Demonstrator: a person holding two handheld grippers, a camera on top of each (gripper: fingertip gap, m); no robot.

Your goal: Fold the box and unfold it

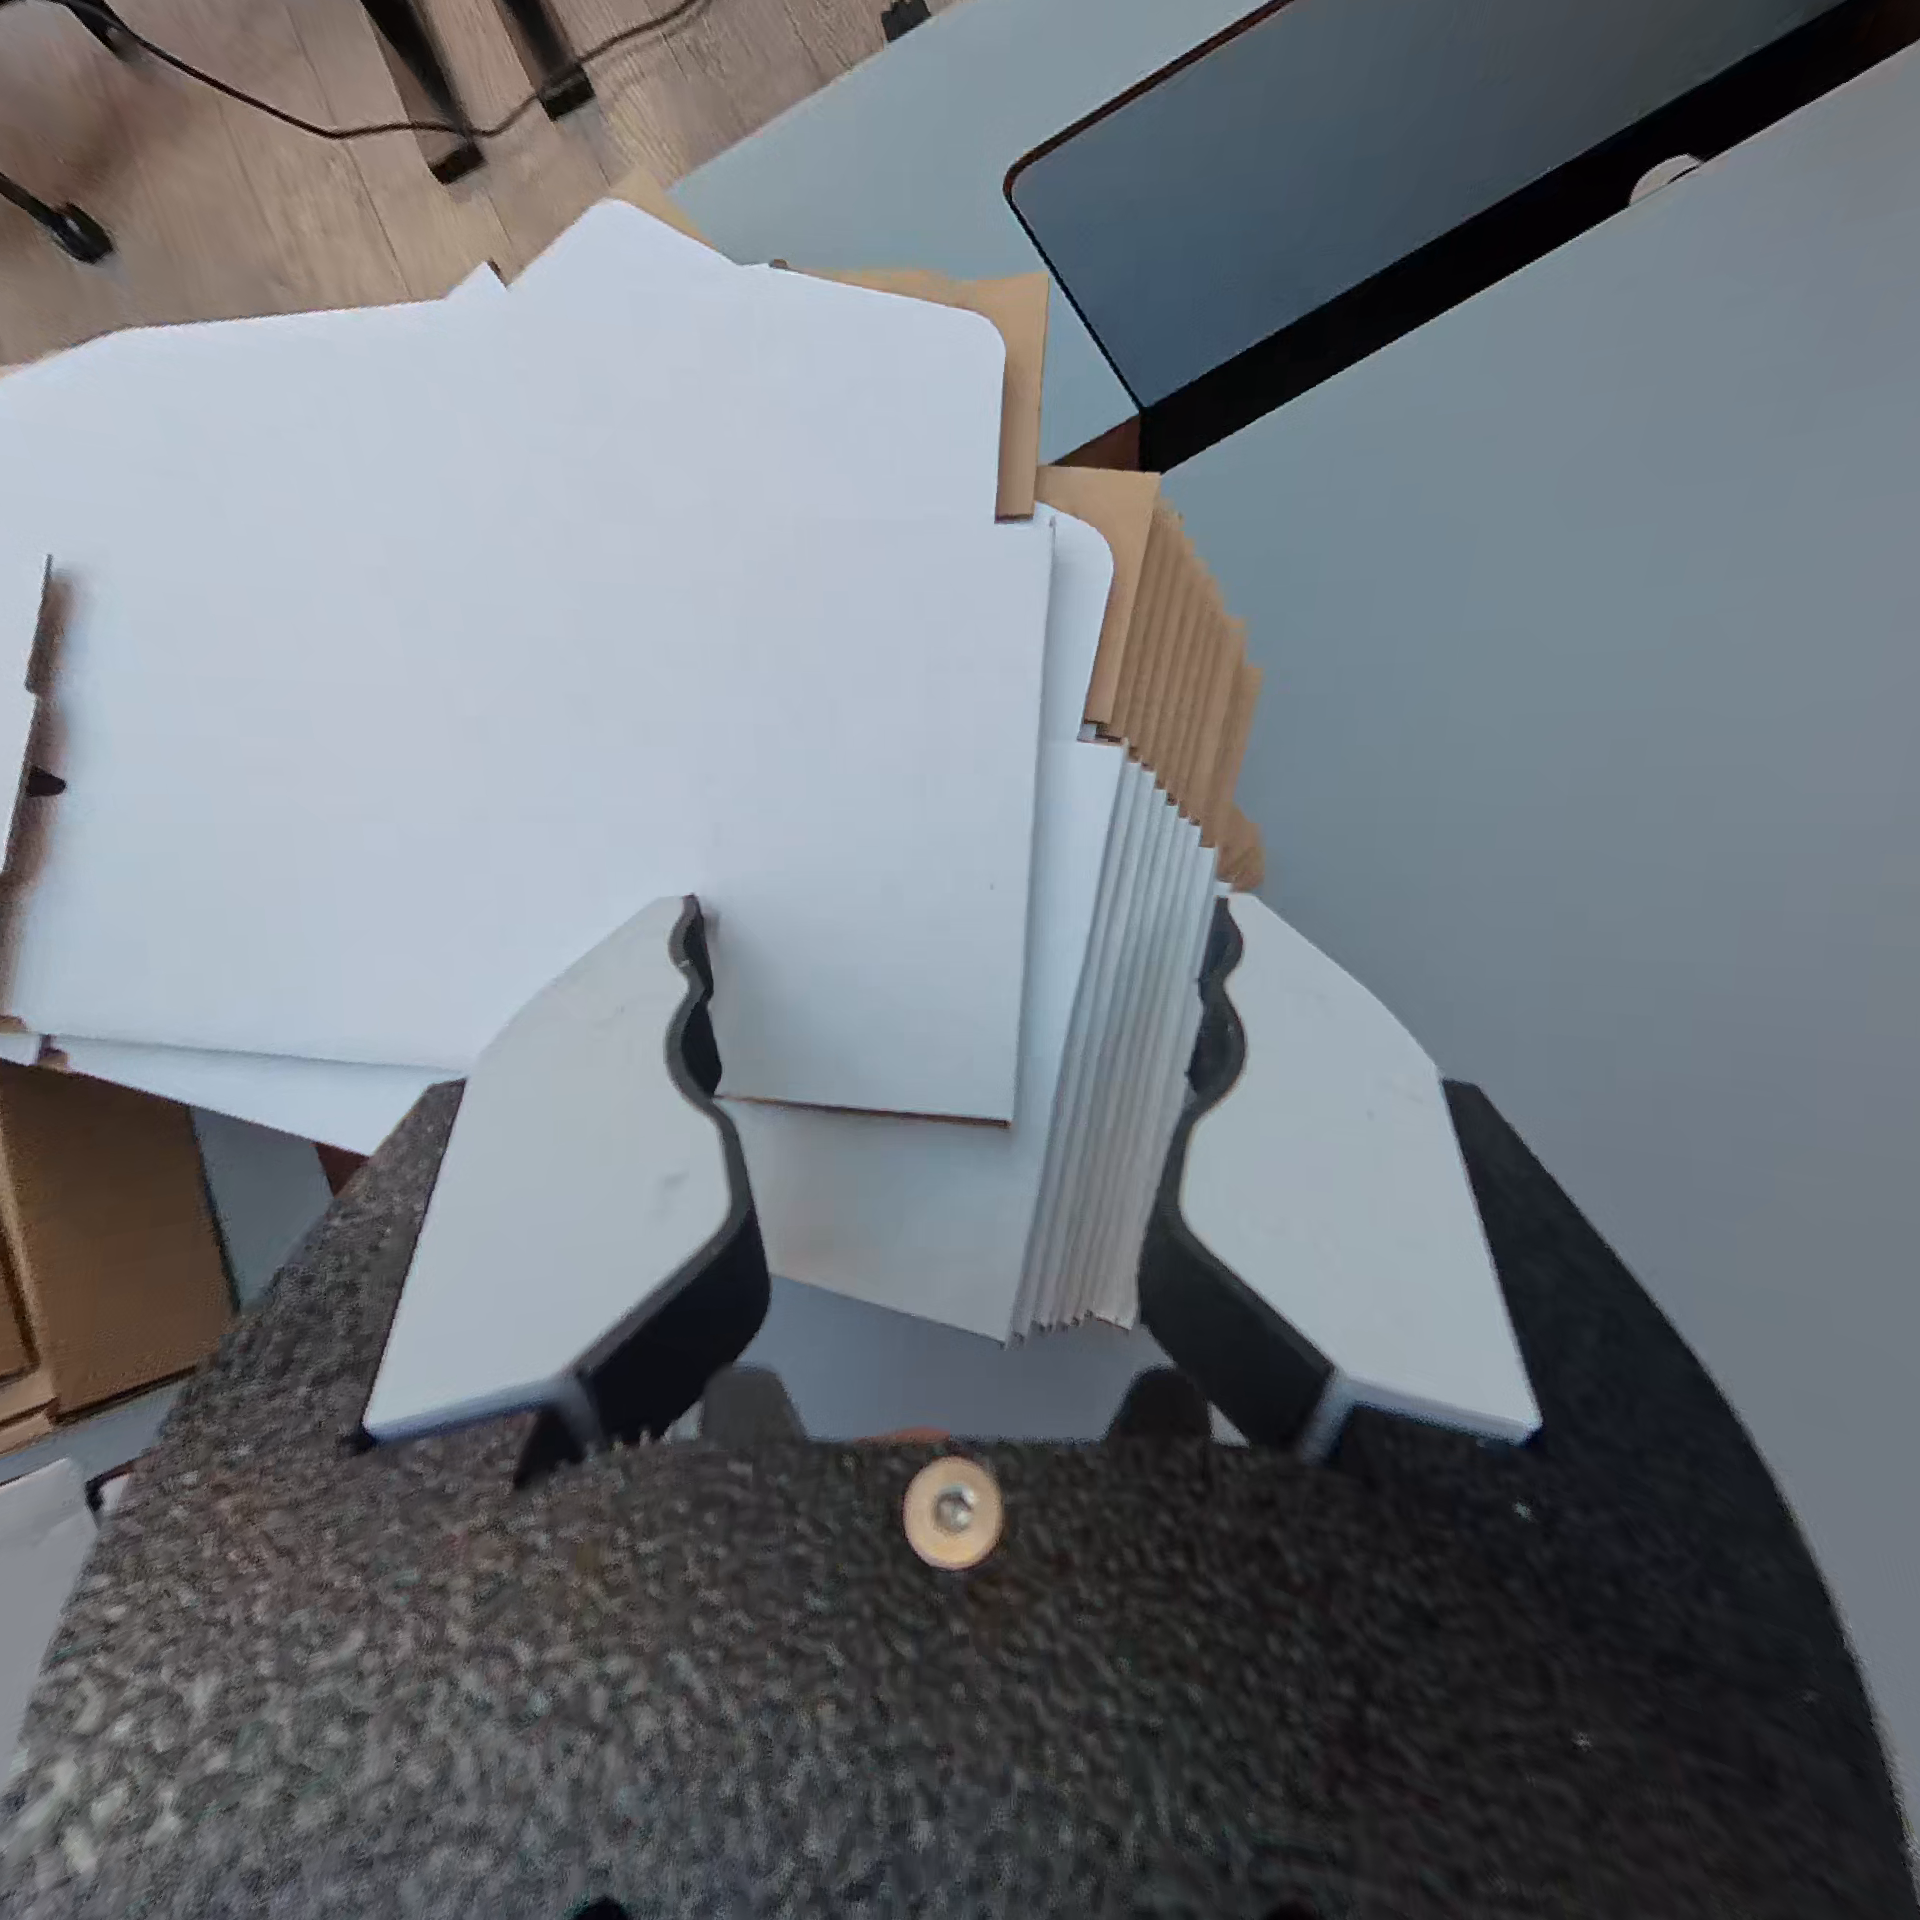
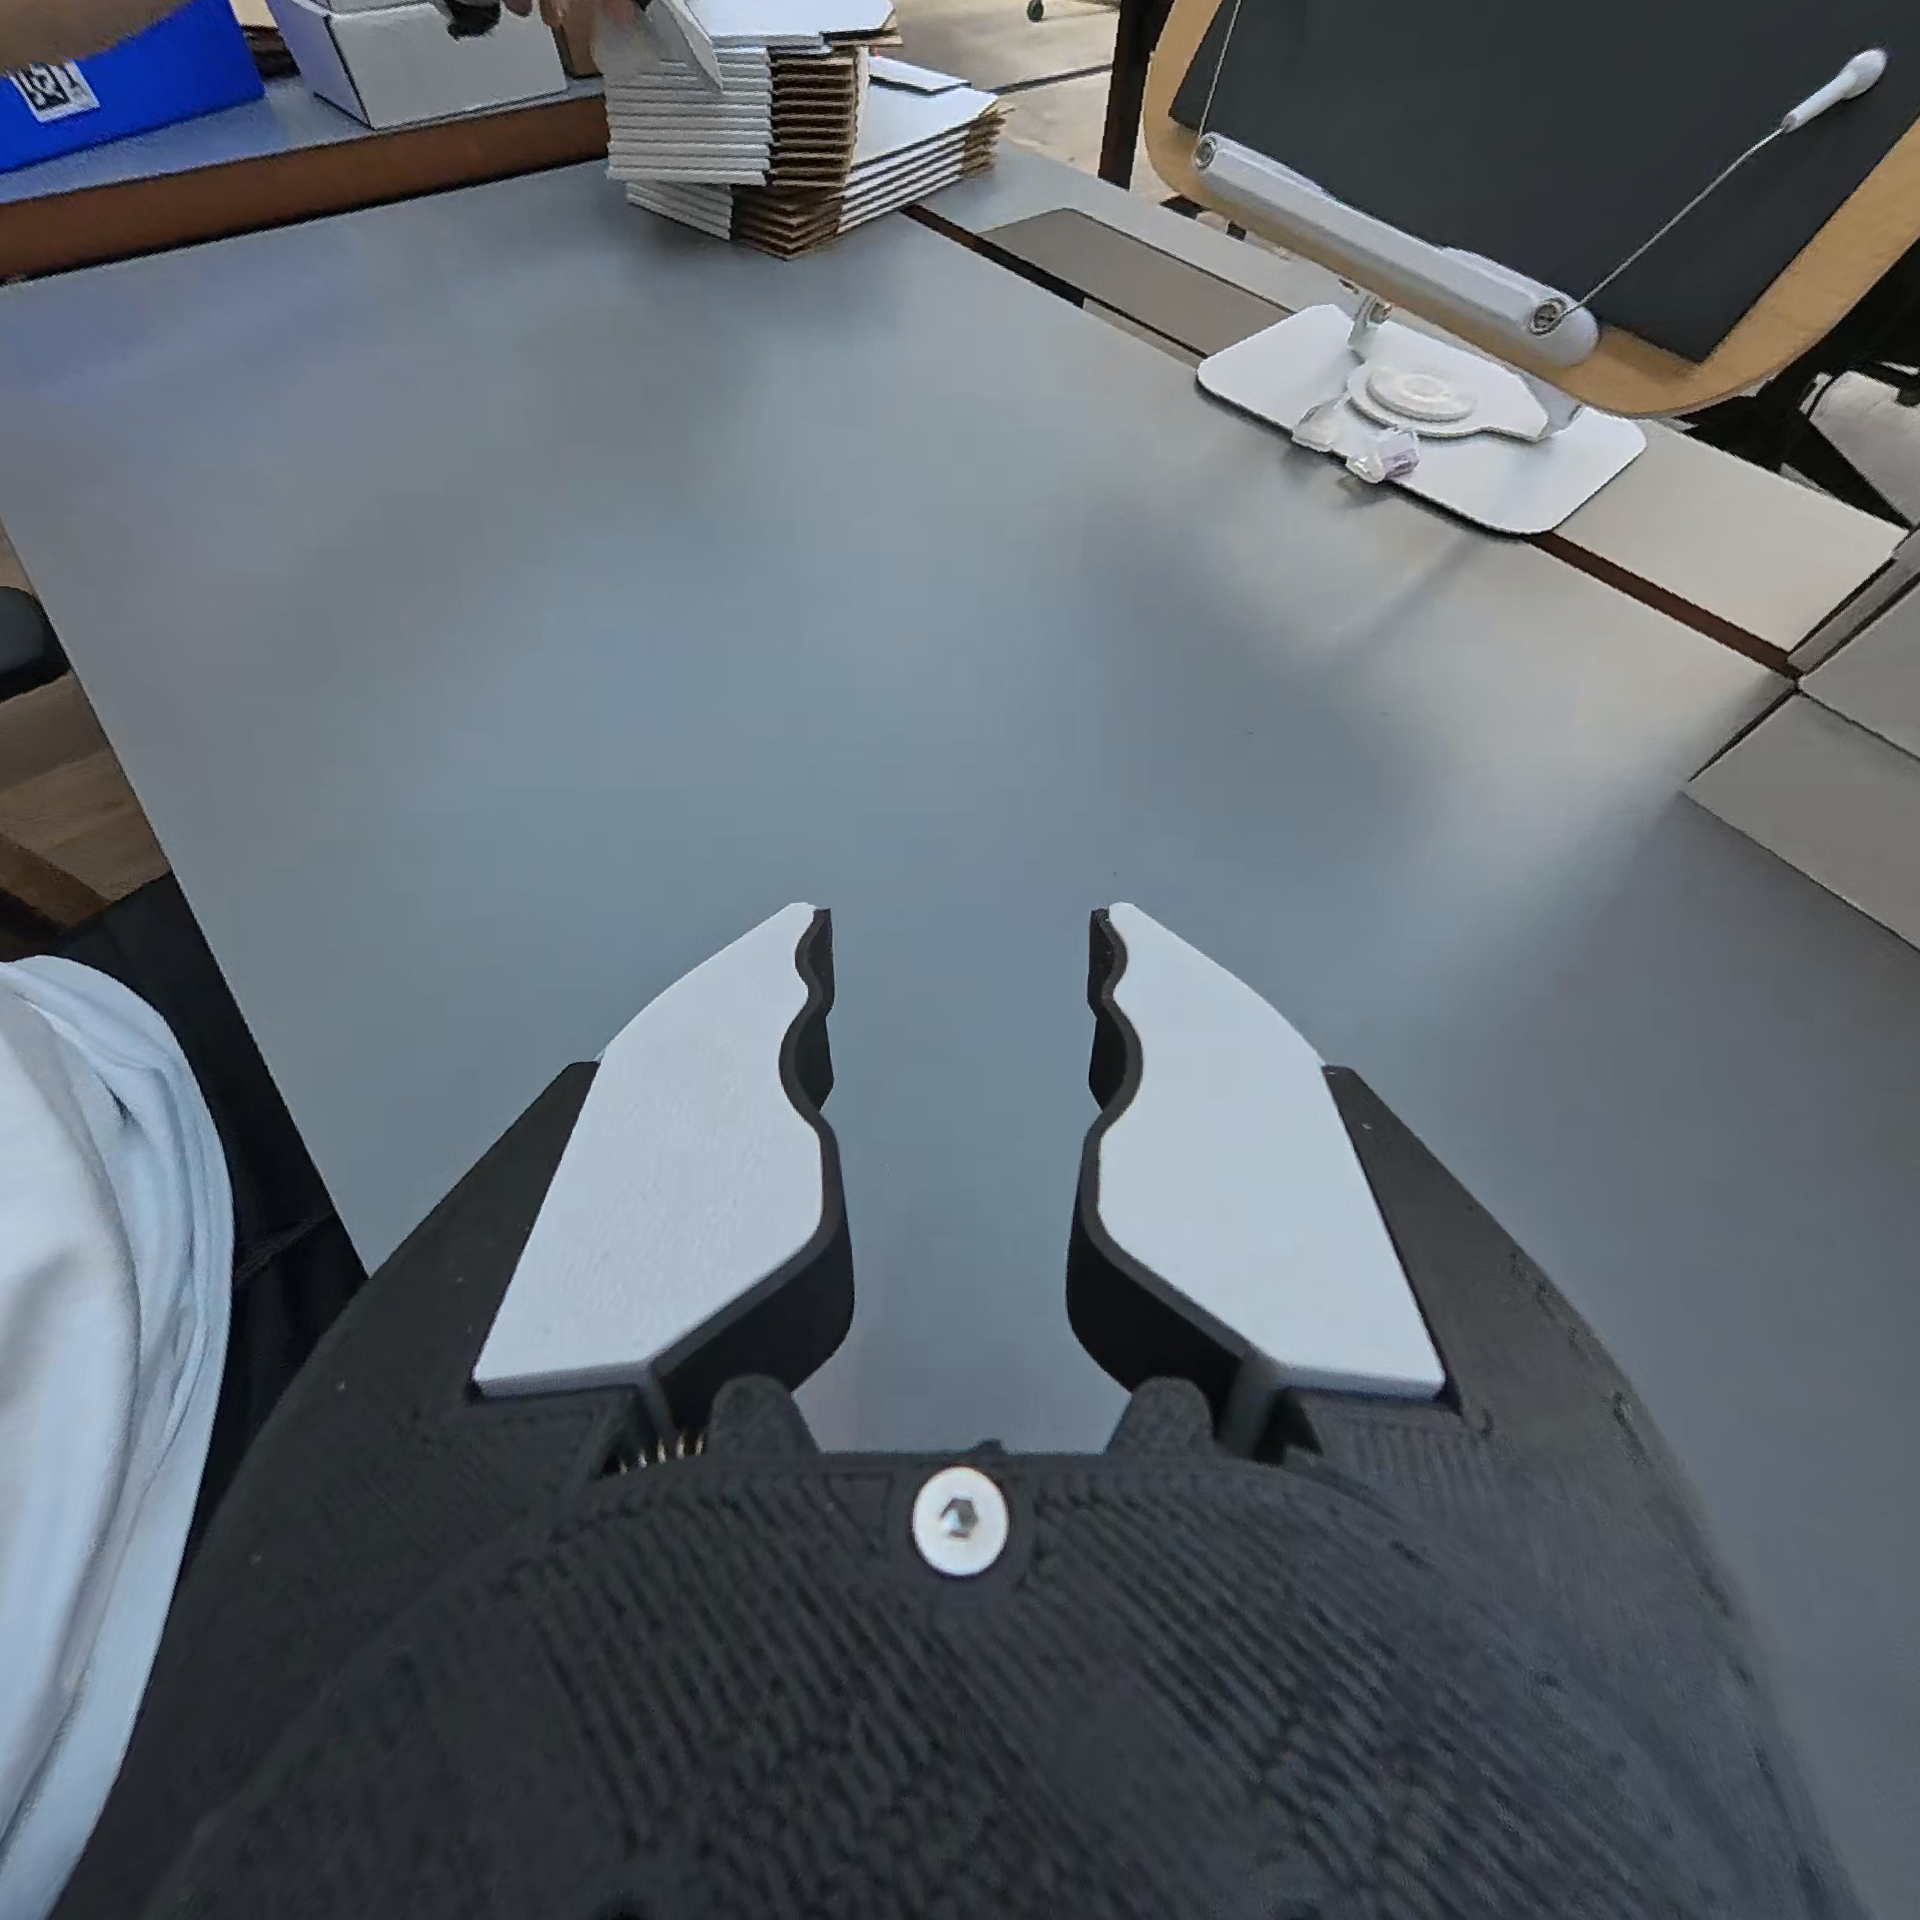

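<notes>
A stack of flat white box blanks [image 1: 520, 644] with brown corrugated edges lies on the grey table [image 1: 1558, 831]. My left gripper [image 1: 958, 935] is open right above the stack's near corner. Its left fingertip [image 1: 665, 956] is over the top blank and its right fingertip [image 1: 1247, 966] is beside the stack's side edge. The same stack [image 2: 790, 135] shows far off in the right wrist view, with the left gripper [image 2: 665, 47] on top of it. My right gripper [image 2: 961, 925] is open and empty, low over the bare table [image 2: 727, 571].
A folded white box [image 2: 416, 52] and a blue object [image 2: 114, 94] sit at the far left. A screen on a white stand [image 2: 1423, 436] stands at the right; its dark screen [image 1: 1351, 208] shows behind the stack. Brown cartons [image 1: 94, 1247] are at the left. A person's white garment [image 2: 83, 1351] is close.
</notes>
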